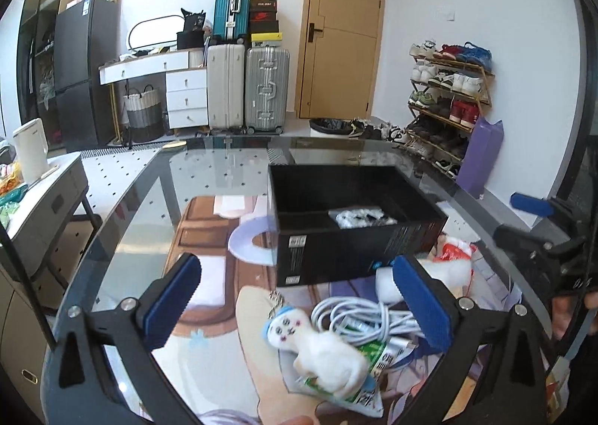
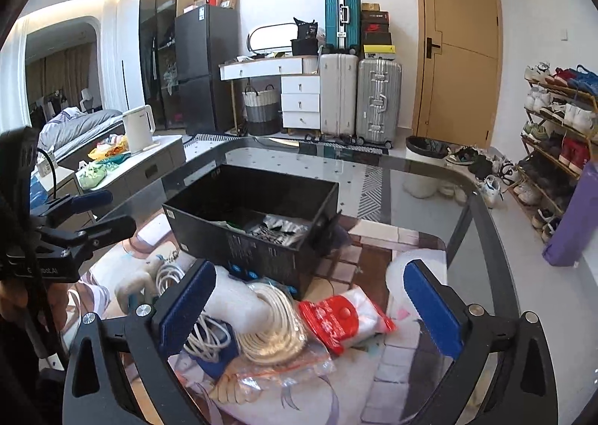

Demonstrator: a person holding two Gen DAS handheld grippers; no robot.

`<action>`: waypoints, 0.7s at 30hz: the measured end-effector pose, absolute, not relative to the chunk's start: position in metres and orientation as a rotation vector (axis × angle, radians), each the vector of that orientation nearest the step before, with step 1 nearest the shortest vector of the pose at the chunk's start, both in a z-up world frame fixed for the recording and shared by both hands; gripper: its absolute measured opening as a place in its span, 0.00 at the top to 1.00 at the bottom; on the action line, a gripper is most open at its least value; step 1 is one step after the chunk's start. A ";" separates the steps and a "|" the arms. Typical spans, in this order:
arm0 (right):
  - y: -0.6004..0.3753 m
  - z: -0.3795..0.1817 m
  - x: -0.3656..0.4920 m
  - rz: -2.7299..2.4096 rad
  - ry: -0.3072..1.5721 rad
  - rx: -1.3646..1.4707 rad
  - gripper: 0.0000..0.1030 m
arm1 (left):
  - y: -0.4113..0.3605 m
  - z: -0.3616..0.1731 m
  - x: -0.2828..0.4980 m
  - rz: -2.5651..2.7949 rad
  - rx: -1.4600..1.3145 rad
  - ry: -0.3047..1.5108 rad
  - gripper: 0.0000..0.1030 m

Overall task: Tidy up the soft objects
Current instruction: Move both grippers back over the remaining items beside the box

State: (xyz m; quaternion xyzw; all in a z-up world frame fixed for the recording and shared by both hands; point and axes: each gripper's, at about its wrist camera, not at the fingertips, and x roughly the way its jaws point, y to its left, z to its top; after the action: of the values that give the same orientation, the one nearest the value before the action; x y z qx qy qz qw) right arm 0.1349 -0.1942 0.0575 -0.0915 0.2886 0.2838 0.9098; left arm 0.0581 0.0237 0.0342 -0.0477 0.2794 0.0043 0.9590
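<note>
A black open box (image 1: 347, 249) stands on the glass table and holds a pale crinkled packet (image 1: 360, 217). In front of it lie a white plush toy (image 1: 325, 350) with a blue cap, a coiled white cable (image 1: 355, 315) and a green packet (image 1: 379, 359). My left gripper (image 1: 297, 301) hangs open above them, its pads touching nothing. In the right wrist view, my right gripper (image 2: 310, 313) is open over a red-and-white pouch (image 2: 345, 320), a bagged cream cable coil (image 2: 269, 328) and a white soft roll (image 2: 235, 301). The box (image 2: 254, 238) lies just beyond.
The glass table's rounded edge (image 1: 123, 208) runs to the left, and a printed mat (image 1: 209, 223) shows under the glass. A side counter with a white kettle (image 2: 139, 128) stands on the left. Suitcases (image 2: 377, 100), a door and a shoe rack (image 2: 553, 133) line the far wall.
</note>
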 end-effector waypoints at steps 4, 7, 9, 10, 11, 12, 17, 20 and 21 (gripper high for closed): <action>-0.200 0.058 0.132 0.575 0.604 -0.197 0.01 | 0.026 0.030 0.055 0.015 -0.081 0.578 0.00; -0.198 0.056 0.131 0.581 0.611 -0.204 0.01 | 0.029 0.027 0.053 0.016 -0.088 0.585 0.00; -0.197 0.053 0.132 0.577 0.617 -0.211 0.01 | 0.029 0.025 0.054 0.019 -0.099 0.593 0.00; -0.196 0.052 0.132 0.578 0.622 -0.208 0.01 | 0.029 0.024 0.055 0.014 -0.100 0.597 0.00; -0.195 0.051 0.133 0.583 0.630 -0.203 0.01 | 0.028 0.023 0.056 0.011 -0.094 0.602 0.00; -0.195 0.051 0.133 0.587 0.632 -0.199 0.01 | 0.026 0.023 0.057 0.013 -0.086 0.605 0.00; -0.189 0.046 0.136 0.597 0.652 -0.174 0.01 | 0.022 0.017 0.059 0.016 -0.087 0.618 0.00; -0.182 0.042 0.138 0.602 0.668 -0.165 0.01 | 0.020 0.015 0.058 0.023 -0.075 0.622 0.00; -0.180 0.040 0.138 0.599 0.669 -0.159 0.01 | 0.019 0.015 0.058 0.024 -0.068 0.626 0.00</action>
State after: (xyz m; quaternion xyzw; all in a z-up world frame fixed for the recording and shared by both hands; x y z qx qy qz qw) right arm 0.1378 -0.1799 0.0402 -0.0767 0.3232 0.2893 0.8978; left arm 0.0582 0.0189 0.0148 -0.0333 0.3080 0.0116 0.9507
